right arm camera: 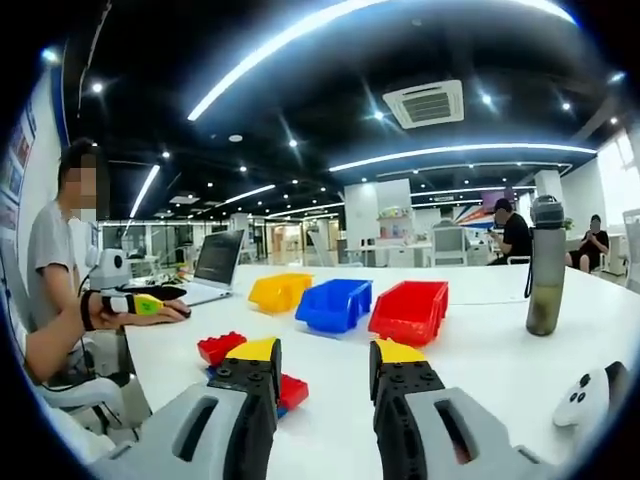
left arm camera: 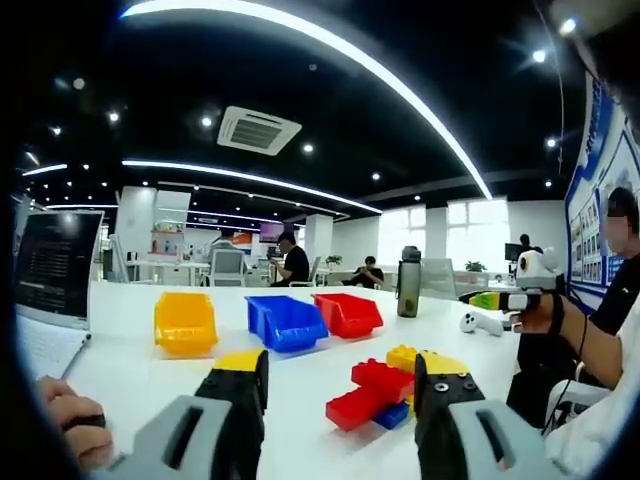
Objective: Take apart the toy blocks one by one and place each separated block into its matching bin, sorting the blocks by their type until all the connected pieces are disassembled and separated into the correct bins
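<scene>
Start of the sorting task. The cluster of joined toy blocks (left arm camera: 385, 388), red, yellow and blue, lies on the white surface (left arm camera: 300, 390) close in front of the left claw (left arm camera: 340, 385), whose jaws stand apart with nothing between them, placed to close on the cluster. The right claw (right arm camera: 322, 372) is likewise parted and empty; from its side, the blocks (right arm camera: 228, 350) sit partly hidden behind its left jaw, so how many pieces are joined cannot be told. Beyond the blocks stand three open-fronted bins in a row, mouths toward the worker for easy dropping: yellow bin (left arm camera: 185, 322), blue bin (left arm camera: 287, 322), red bin (left arm camera: 347, 314). Probably sorting goes by colour. Bystander items: bottle (right arm camera: 546, 268), laptop (left arm camera: 52, 270), white controller (left arm camera: 480, 322).
</scene>
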A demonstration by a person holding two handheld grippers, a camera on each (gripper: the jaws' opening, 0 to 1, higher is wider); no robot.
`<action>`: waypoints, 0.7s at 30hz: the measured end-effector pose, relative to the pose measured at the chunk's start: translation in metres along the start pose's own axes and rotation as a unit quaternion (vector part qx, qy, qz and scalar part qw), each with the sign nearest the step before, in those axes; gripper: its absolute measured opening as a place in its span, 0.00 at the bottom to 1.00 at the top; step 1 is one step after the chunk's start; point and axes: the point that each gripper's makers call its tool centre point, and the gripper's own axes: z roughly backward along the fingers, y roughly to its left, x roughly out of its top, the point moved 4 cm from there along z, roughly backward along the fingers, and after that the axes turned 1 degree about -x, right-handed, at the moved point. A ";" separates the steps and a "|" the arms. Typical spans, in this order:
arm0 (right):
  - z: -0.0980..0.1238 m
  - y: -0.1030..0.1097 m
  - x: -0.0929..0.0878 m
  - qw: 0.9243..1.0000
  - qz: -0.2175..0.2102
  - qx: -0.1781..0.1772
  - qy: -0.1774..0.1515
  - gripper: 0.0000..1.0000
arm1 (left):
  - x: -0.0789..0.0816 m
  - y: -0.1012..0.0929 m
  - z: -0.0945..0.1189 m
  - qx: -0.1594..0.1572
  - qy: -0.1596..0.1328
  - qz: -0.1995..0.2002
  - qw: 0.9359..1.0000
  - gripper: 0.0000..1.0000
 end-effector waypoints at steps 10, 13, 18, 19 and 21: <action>-0.010 0.011 -0.006 1.000 0.001 0.012 0.011 0.37 | -0.003 -0.007 -0.003 -0.002 0.002 0.001 1.000 0.59; -0.014 0.018 -0.006 1.000 0.005 0.020 0.014 0.37 | -0.004 -0.005 -0.004 -0.002 0.003 0.001 1.000 0.59; -0.022 0.031 -0.010 0.999 0.014 0.033 0.023 0.37 | -0.007 -0.007 -0.006 -0.005 0.006 0.002 1.000 0.59; -0.024 0.034 -0.011 0.999 0.015 0.036 0.025 0.37 | -0.008 -0.008 -0.007 -0.006 0.007 0.001 1.000 0.59; -0.029 0.043 -0.015 0.998 0.021 0.045 0.033 0.37 | -0.010 -0.011 -0.009 -0.007 0.009 0.000 1.000 0.59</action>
